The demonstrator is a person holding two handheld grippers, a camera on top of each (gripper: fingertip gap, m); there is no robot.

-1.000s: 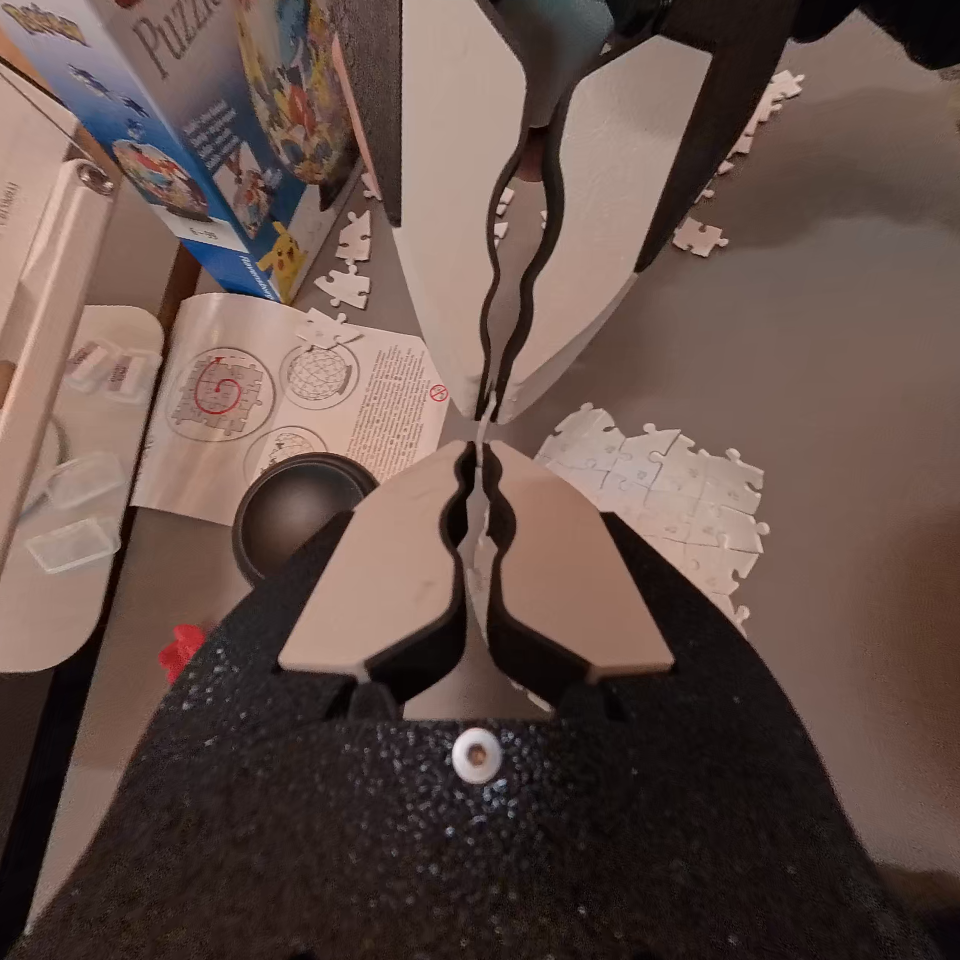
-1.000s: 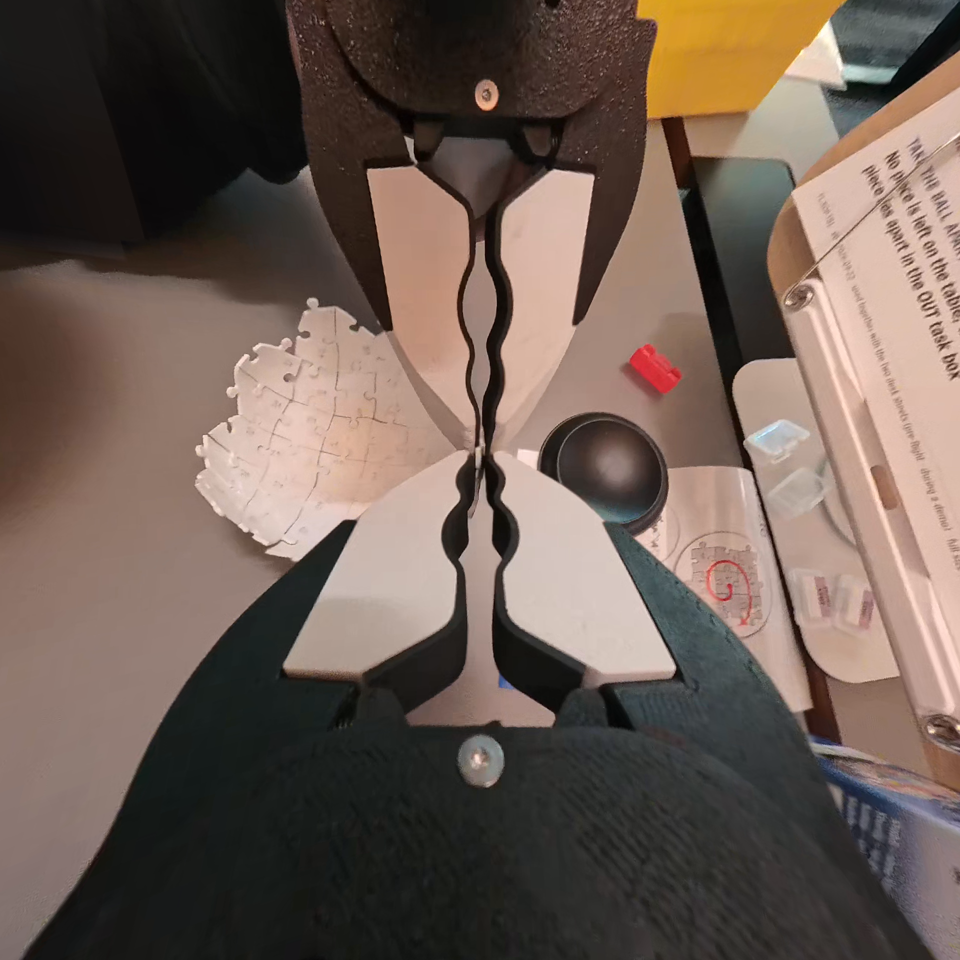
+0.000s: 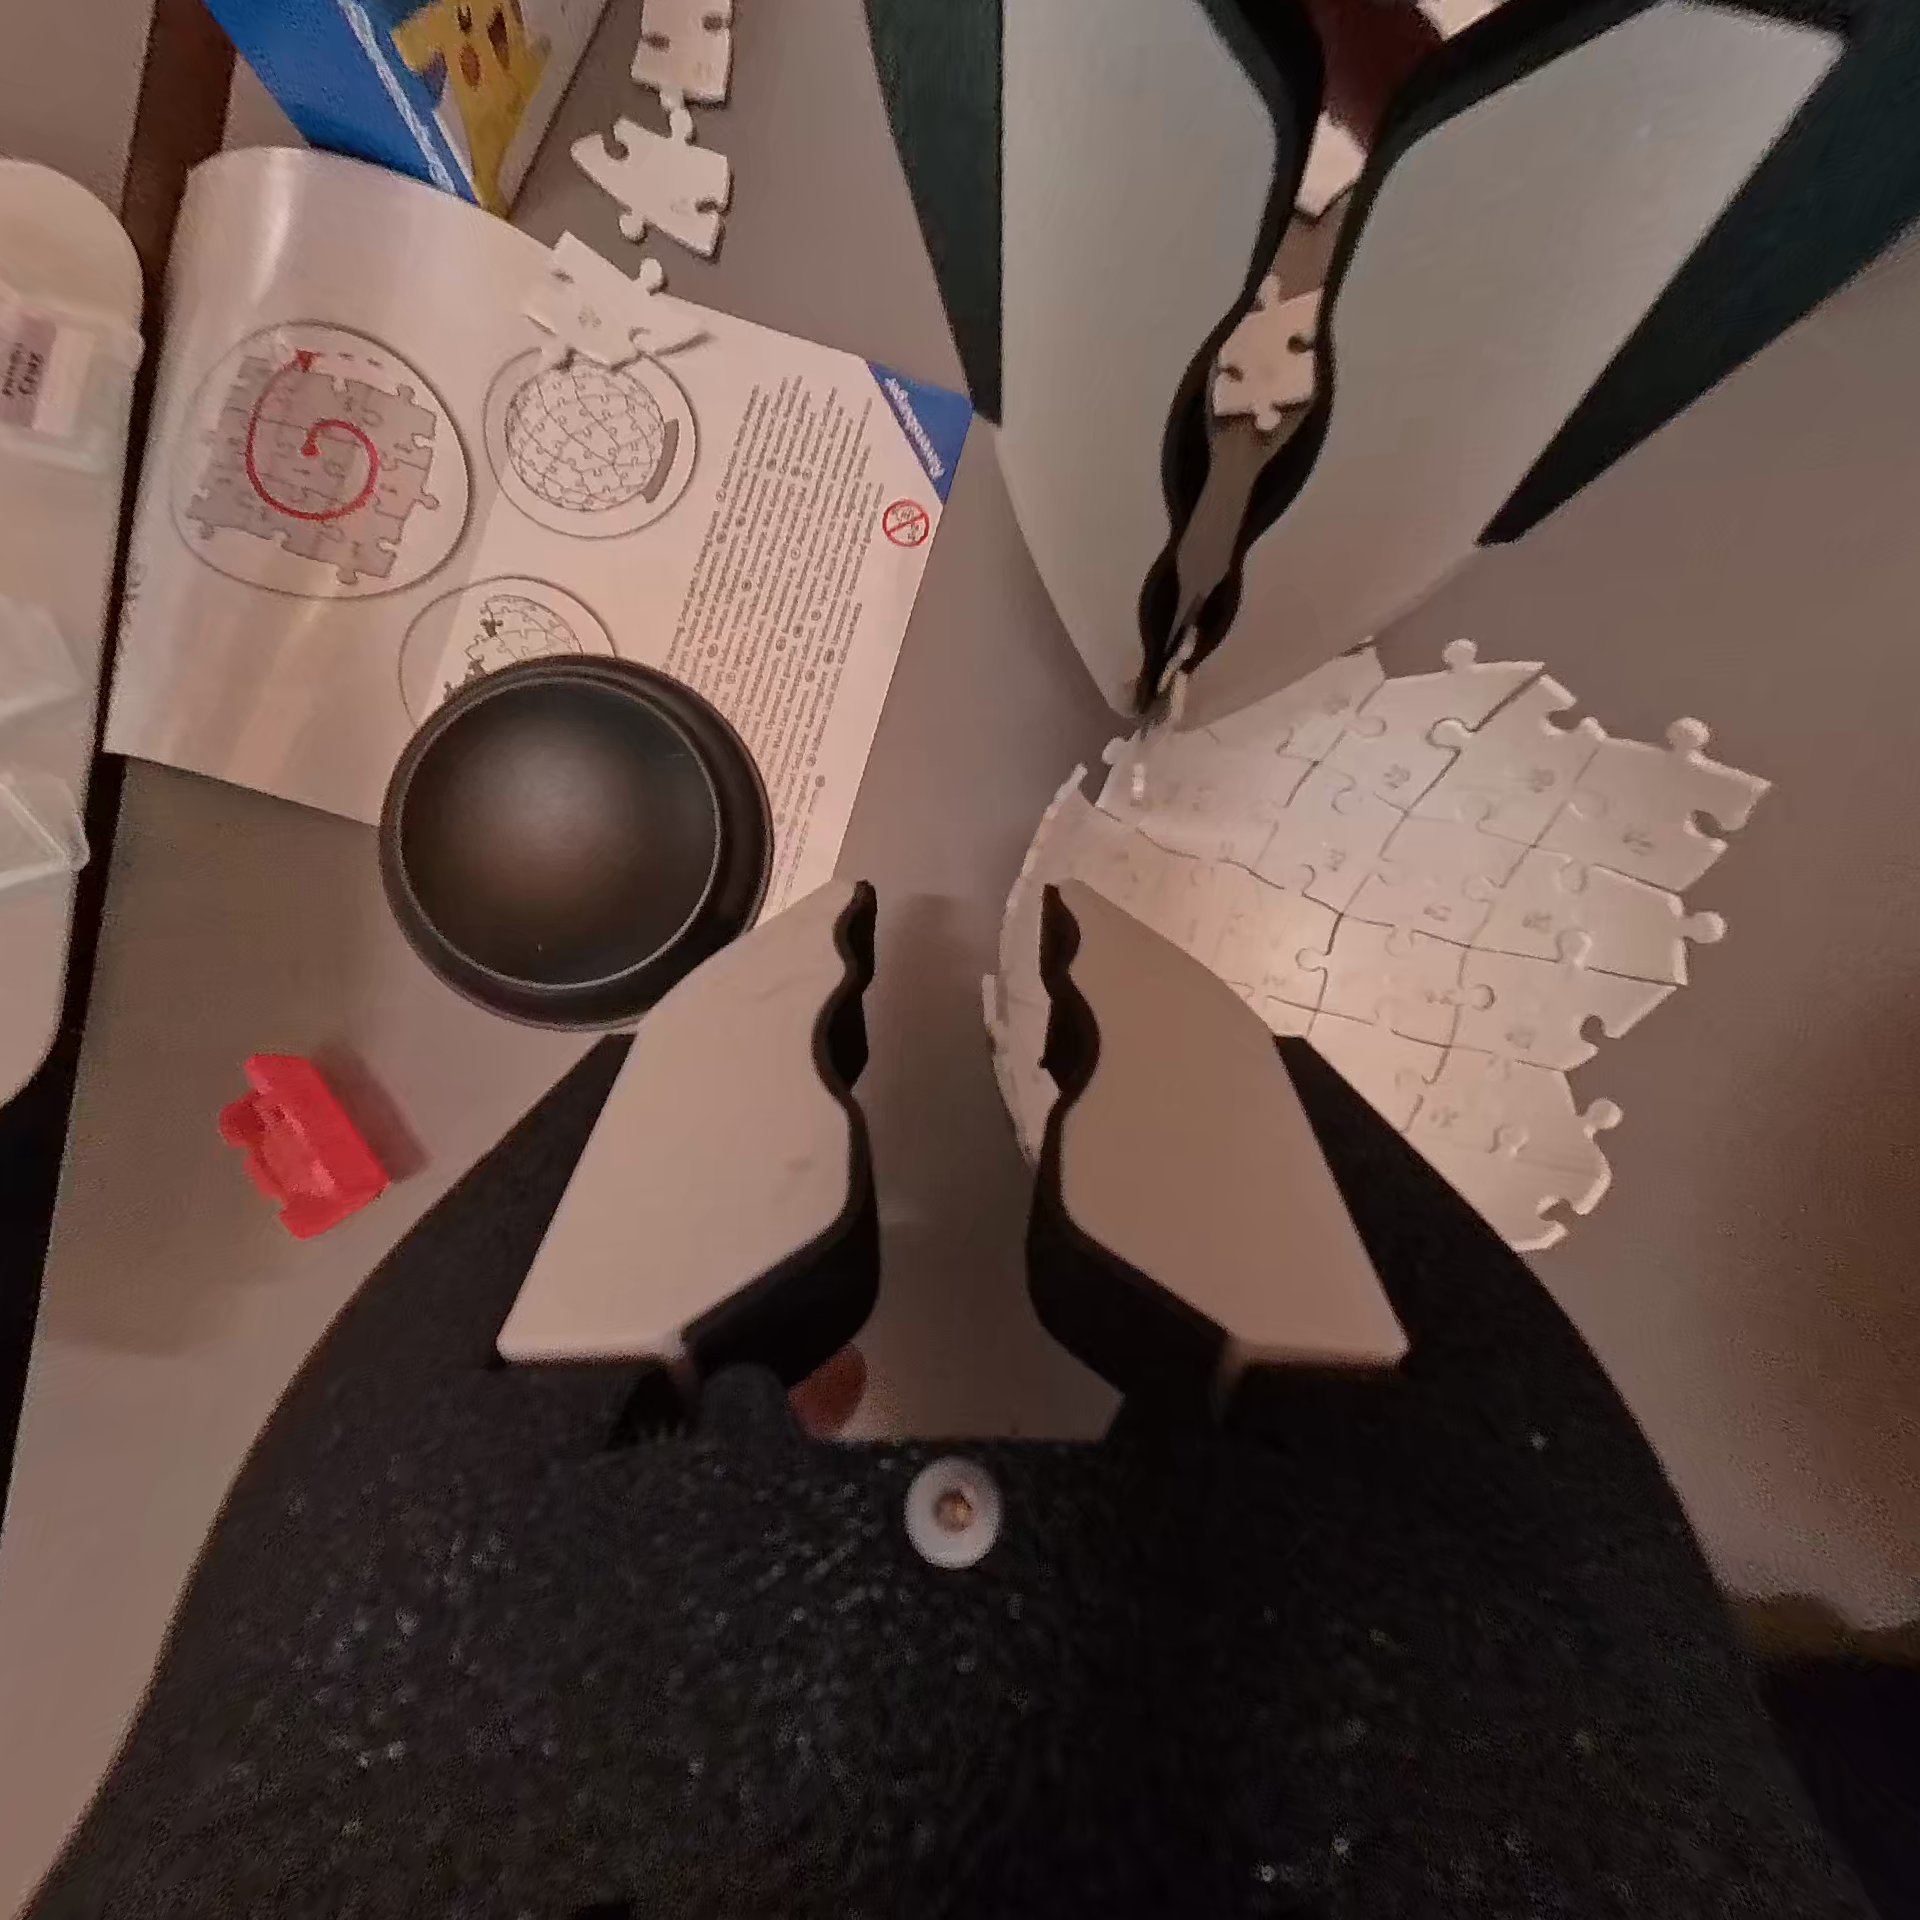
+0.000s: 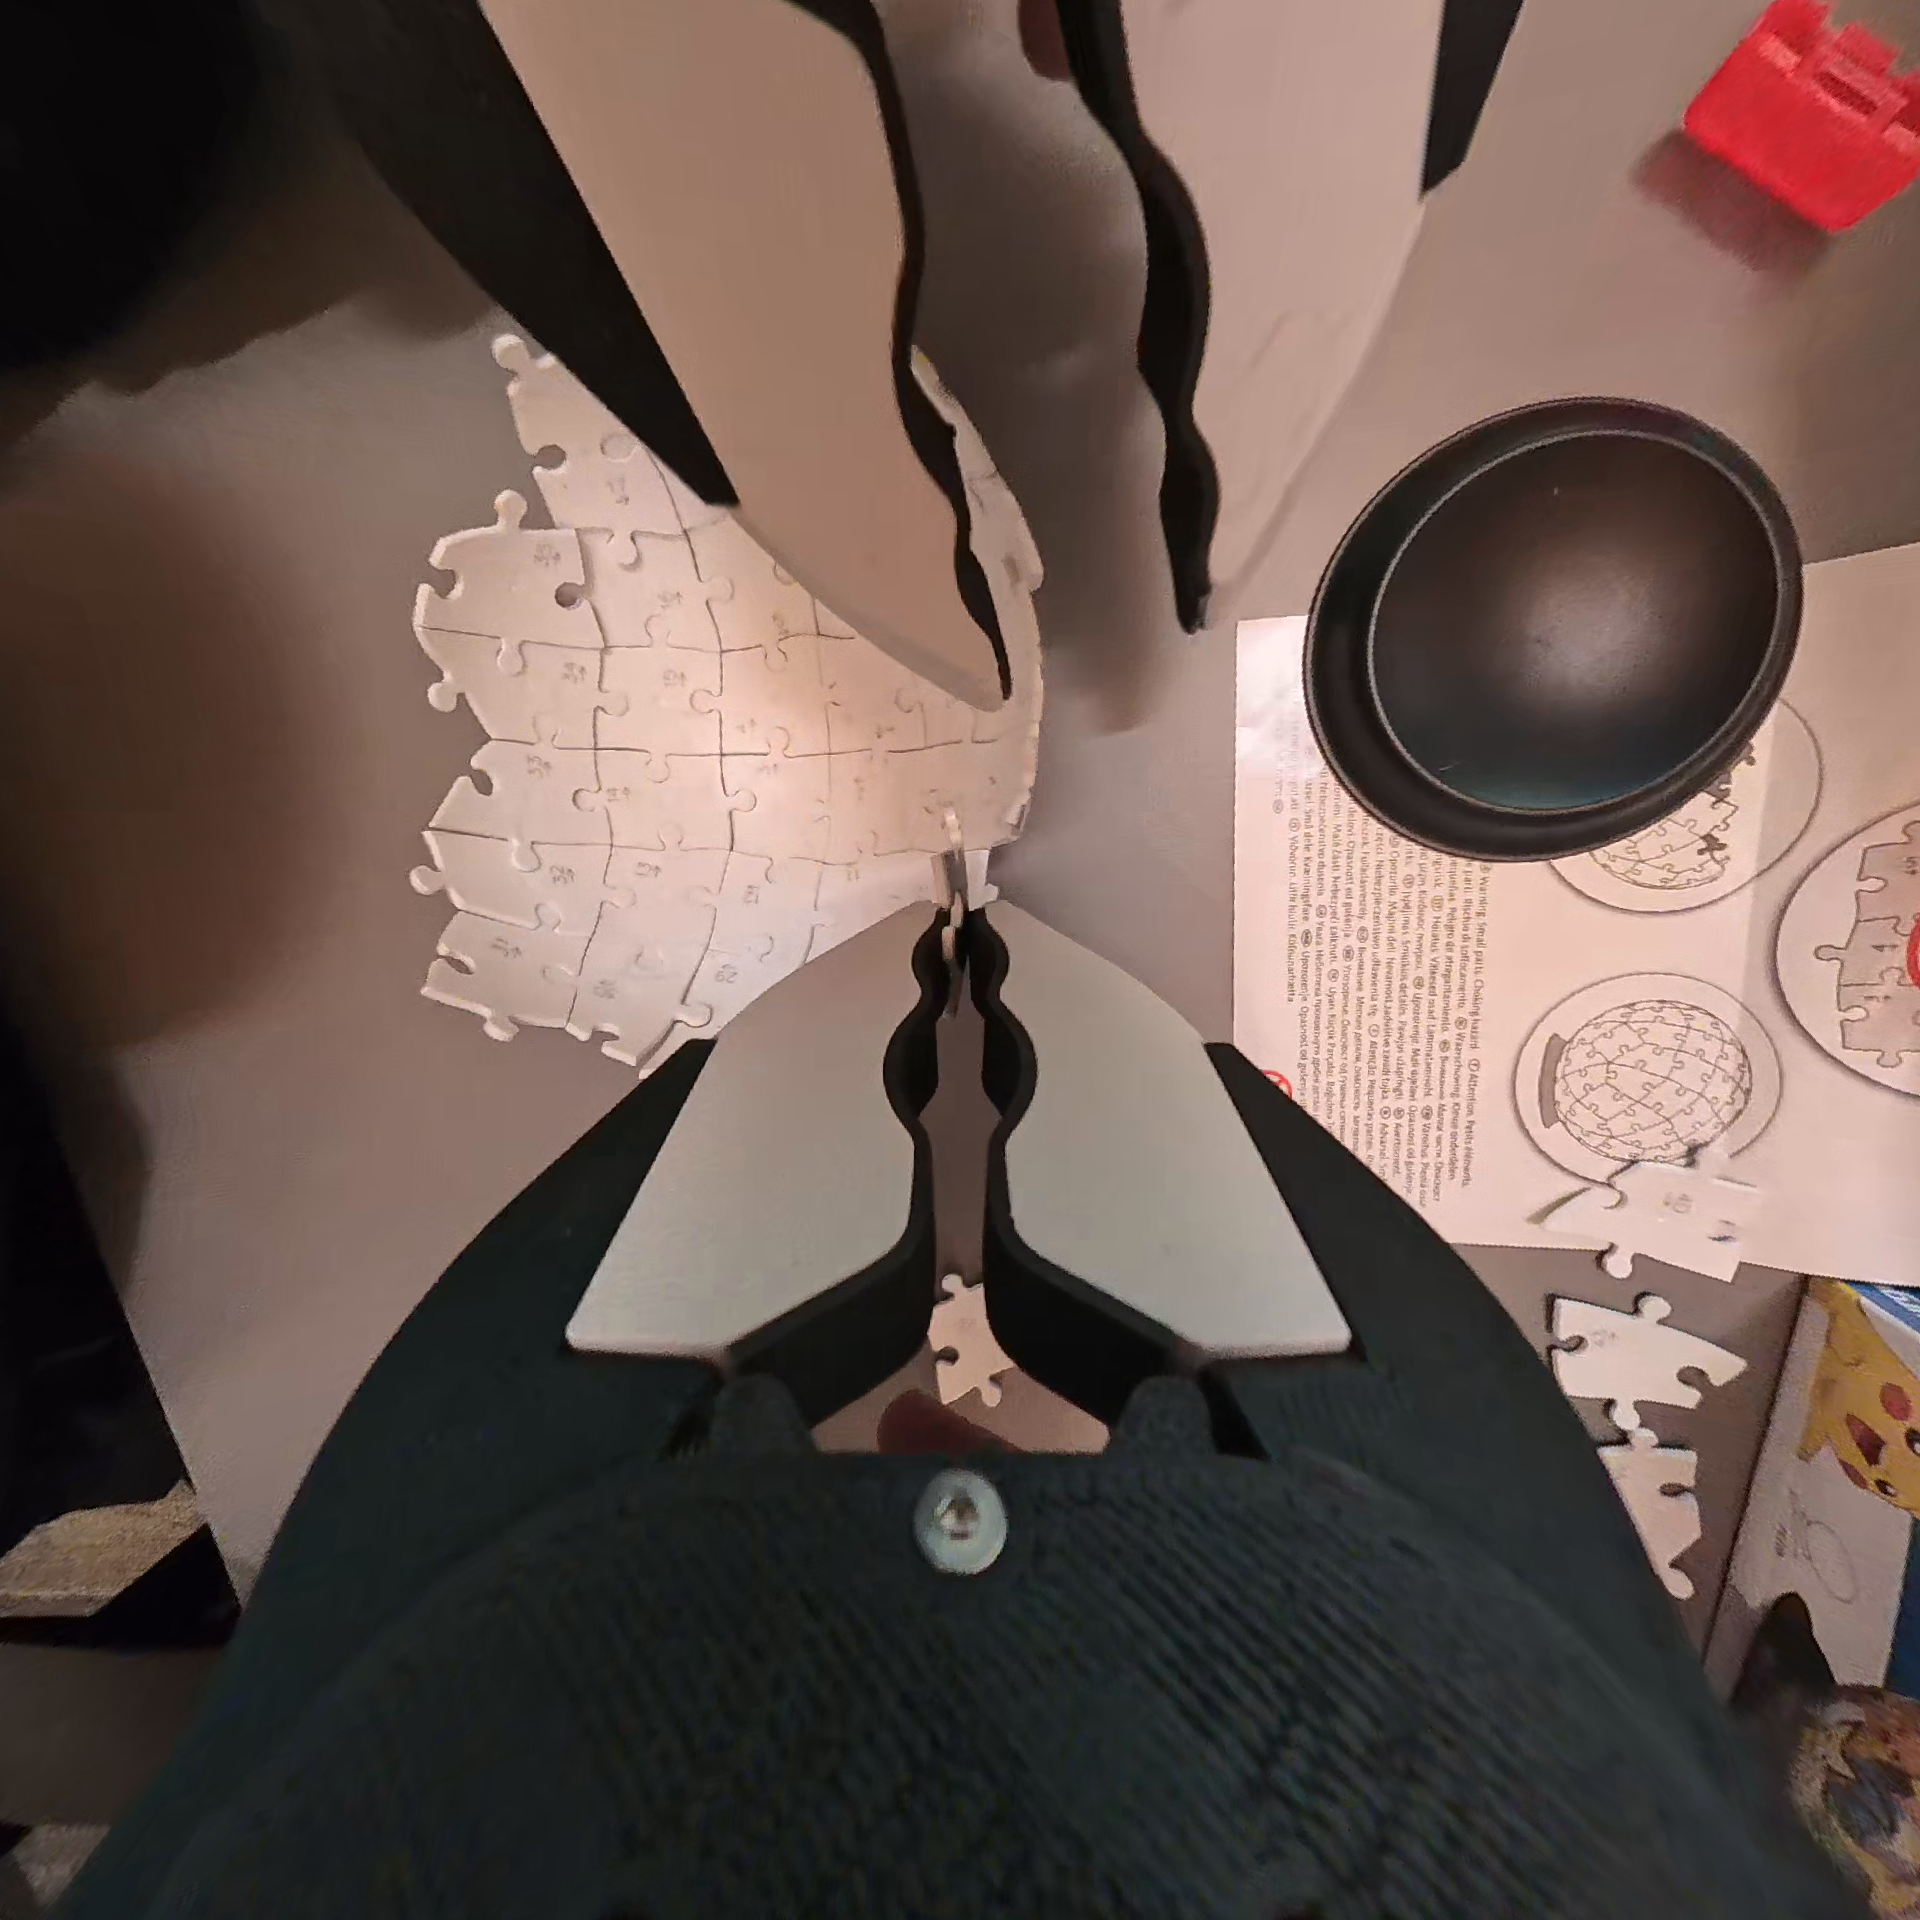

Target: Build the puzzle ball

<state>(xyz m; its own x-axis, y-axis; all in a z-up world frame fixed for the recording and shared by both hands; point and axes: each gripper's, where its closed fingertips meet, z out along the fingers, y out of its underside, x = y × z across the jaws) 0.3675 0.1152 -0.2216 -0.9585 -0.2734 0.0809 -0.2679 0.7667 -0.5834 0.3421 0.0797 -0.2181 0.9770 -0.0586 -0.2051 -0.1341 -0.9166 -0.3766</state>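
Note:
A curved white section of joined puzzle pieces (image 3: 1455, 914) lies on the grey table; it also shows in the right wrist view (image 4: 644, 748). My right gripper (image 4: 958, 916) is shut on a single white puzzle piece (image 4: 951, 862), held edge-on at the section's near rim. In the left wrist view the right gripper (image 3: 1158, 696) comes down from the top, with the piece (image 3: 1172, 670) at its tips. My left gripper (image 3: 956, 909) is open and empty, beside the section's left edge. In the right wrist view the left gripper (image 4: 1096, 655) hangs open over the section.
A black round stand (image 3: 571, 842) sits on an instruction sheet (image 3: 623, 468). A red block (image 3: 301, 1143) lies to the stand's left. Loose white pieces (image 3: 665, 177) and a blue puzzle box (image 3: 416, 83) are at the back. Clear plastic containers lie at the far left (image 3: 31, 831). The left gripper's tips are roughly 5 centimeters from the right gripper's. The red block (image 3: 301, 1143) lies around 12 centimeters away from my left fingertips. Look for it in the right wrist view (image 4: 1810, 107) too.
My left gripper has opened, let go of the piece and drawn back. My right gripper still grips the piece and now holds it at the section's rim. Both cameras are closer to the table.

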